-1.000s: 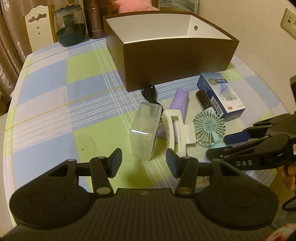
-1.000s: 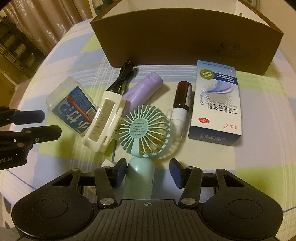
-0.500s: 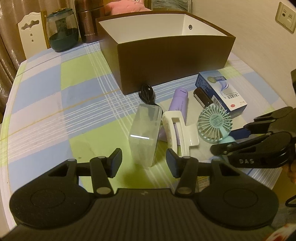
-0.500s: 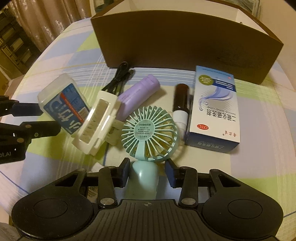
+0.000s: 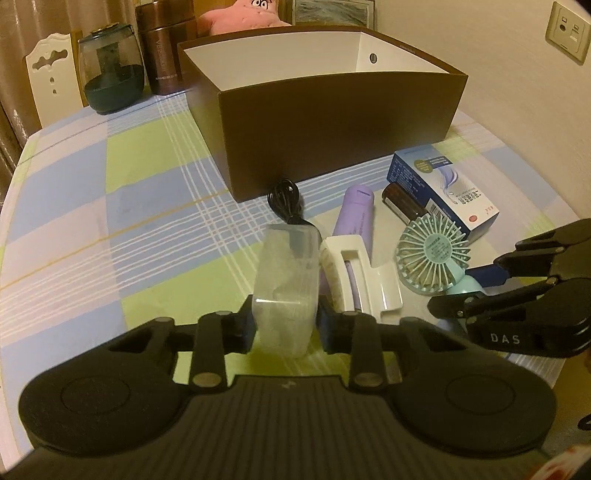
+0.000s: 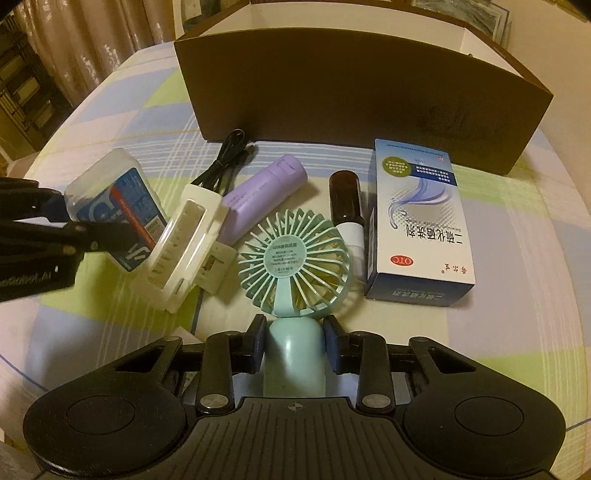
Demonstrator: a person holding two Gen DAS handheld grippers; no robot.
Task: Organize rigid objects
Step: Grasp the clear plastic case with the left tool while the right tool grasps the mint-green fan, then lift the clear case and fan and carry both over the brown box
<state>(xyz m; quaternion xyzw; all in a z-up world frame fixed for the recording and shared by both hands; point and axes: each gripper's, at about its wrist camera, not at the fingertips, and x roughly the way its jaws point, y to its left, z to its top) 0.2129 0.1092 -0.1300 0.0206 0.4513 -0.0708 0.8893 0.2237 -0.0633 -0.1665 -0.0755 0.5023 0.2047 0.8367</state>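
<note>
My left gripper (image 5: 286,325) is closing, and its pads touch both sides of a clear plastic box (image 5: 286,280) with a blue label (image 6: 110,195). My right gripper (image 6: 295,345) is closing too, its pads pressing the handle of a mint hand fan (image 6: 291,258). Behind them an open brown box (image 5: 332,122) with a white inside stands on the checked tablecloth. Between lie a white clip-like holder (image 5: 354,273), a purple tube (image 5: 354,210), a brown bottle (image 6: 345,195), a blue-white carton (image 6: 417,221) and a black cable (image 5: 284,199).
A dark glass jar (image 5: 110,77), a brown flask (image 5: 162,48) and a pink plush (image 5: 240,18) stand at the table's far edge, beside a white chair back (image 5: 48,81). A wall with a socket (image 5: 569,29) runs along the right. Checked cloth lies bare on the left.
The left gripper came forward and down around the clear box and its jaws narrowed onto it. The right jaws narrowed onto the fan's handle. The clear box now tilts up.
</note>
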